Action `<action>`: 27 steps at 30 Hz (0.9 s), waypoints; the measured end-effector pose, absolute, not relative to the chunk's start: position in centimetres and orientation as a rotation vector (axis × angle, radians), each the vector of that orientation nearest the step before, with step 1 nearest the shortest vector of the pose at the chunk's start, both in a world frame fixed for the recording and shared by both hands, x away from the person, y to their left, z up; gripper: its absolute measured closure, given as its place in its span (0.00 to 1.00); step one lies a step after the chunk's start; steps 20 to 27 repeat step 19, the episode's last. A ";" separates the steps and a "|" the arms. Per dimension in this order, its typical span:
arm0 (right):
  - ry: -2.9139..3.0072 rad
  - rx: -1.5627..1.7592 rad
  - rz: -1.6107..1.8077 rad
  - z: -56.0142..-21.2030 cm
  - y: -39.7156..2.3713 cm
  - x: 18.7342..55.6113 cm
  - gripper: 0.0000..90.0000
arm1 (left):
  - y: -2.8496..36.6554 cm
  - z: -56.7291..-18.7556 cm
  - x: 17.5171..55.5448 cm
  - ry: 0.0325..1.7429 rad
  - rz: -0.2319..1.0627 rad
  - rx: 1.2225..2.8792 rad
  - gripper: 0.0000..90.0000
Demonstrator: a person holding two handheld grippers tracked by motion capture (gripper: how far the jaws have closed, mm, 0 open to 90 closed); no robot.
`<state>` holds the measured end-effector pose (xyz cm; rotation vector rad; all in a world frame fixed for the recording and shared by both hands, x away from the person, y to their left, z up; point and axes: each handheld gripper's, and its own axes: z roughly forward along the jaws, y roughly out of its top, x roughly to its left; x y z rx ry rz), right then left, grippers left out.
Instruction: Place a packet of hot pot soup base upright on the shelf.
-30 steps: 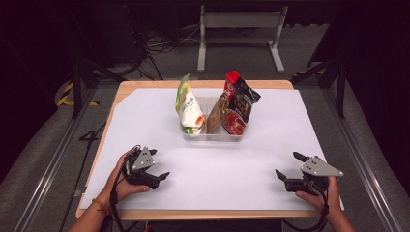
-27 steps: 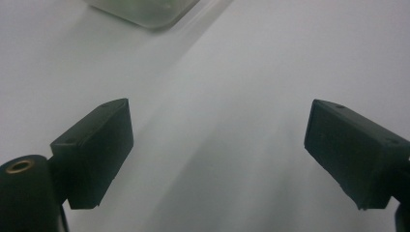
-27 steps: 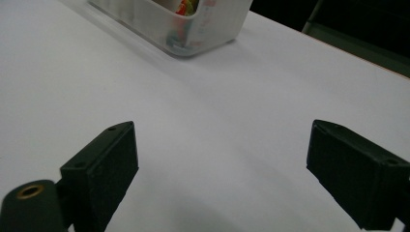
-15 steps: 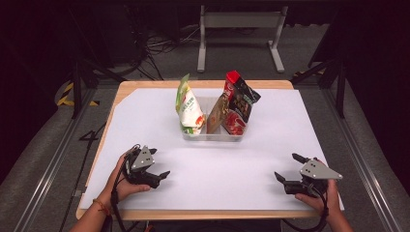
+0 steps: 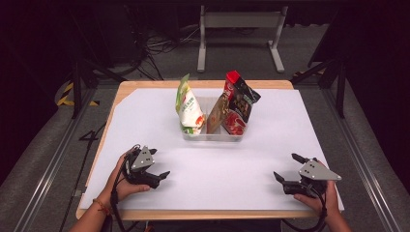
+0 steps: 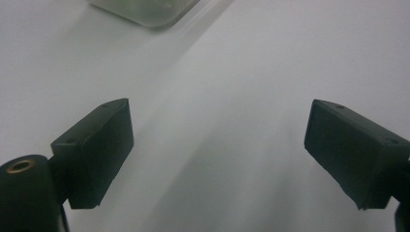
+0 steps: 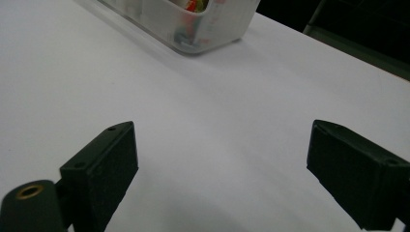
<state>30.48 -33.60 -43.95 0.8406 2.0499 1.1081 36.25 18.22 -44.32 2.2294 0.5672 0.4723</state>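
Clear plastic bin (image 5: 212, 133) of upright snack bags stood at the middle of the white-covered table (image 5: 270, 159), with both grippers waiting, empty, near the table's front edge.

Inside the bin, a green-and-white bag (image 5: 189, 108) leaned at its left end and a red-and-black bag (image 5: 239, 108) at its right, a brown packet (image 5: 217, 113) between them. The left gripper (image 5: 159, 166) sat well in front of the bin to its left, jaws spread wide on nothing; the right gripper (image 5: 286, 168) sat well in front to its right, equally agape. The bags looked tall and loosely propped, so a careless reach might topple one or shove the light bin.
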 end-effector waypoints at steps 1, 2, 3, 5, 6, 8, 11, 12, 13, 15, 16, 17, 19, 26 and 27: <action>2.048 0.846 1.111 -43.9 -33.6 30.5 0.13 | 18.2 -44.3 36.3 0.567 0.472 2.229 0.12; 2.045 0.843 1.110 -43.9 -33.6 30.5 0.13 | 18.3 -44.3 36.3 0.566 0.474 2.226 0.12; 2.044 0.844 1.108 -43.8 -33.6 30.5 0.13 | 18.3 -44.3 36.3 0.570 0.469 2.223 0.12; 2.045 0.846 1.102 -43.7 -33.6 30.6 0.13 | 18.4 -44.1 36.4 0.564 0.482 2.216 0.12; 2.044 0.846 1.101 -43.7 -33.6 30.6 0.13 | 18.5 -44.1 36.4 0.567 0.479 2.210 0.12; 2.047 0.840 1.103 -43.5 -33.5 30.6 0.13 | 18.5 -44.0 36.4 0.569 0.482 2.205 0.12; 2.055 0.830 1.097 -43.5 -33.4 30.5 0.12 | 18.6 -44.0 36.3 0.572 0.482 2.203 0.12; 2.055 0.829 1.099 -43.4 -33.4 30.5 0.12 | 18.6 -43.9 36.3 0.568 0.486 2.205 0.12; 2.056 0.828 1.098 -43.4 -33.4 30.5 0.12 | 18.6 -43.9 36.3 0.567 0.486 2.204 0.12; 2.055 0.825 1.093 -43.4 -33.4 30.5 0.12 | 18.5 -43.9 36.4 0.570 0.485 2.201 0.12; 2.054 0.821 1.096 -43.3 -33.4 30.5 0.12 | 18.5 -43.9 36.4 0.573 0.486 2.200 0.12; 2.053 0.821 1.097 -43.3 -33.4 30.5 0.12 | 18.5 -43.9 36.4 0.574 0.486 2.199 0.12; 2.048 0.829 1.100 -43.3 -33.5 30.5 0.12 | 18.4 -43.9 36.5 0.575 0.485 2.199 0.12; 2.048 0.829 1.100 -43.3 -33.5 30.5 0.12 | 18.4 -43.9 36.5 0.575 0.485 2.199 0.12; 2.048 0.829 1.100 -43.3 -33.5 30.5 0.12 | 18.4 -43.9 36.5 0.575 0.485 2.199 0.12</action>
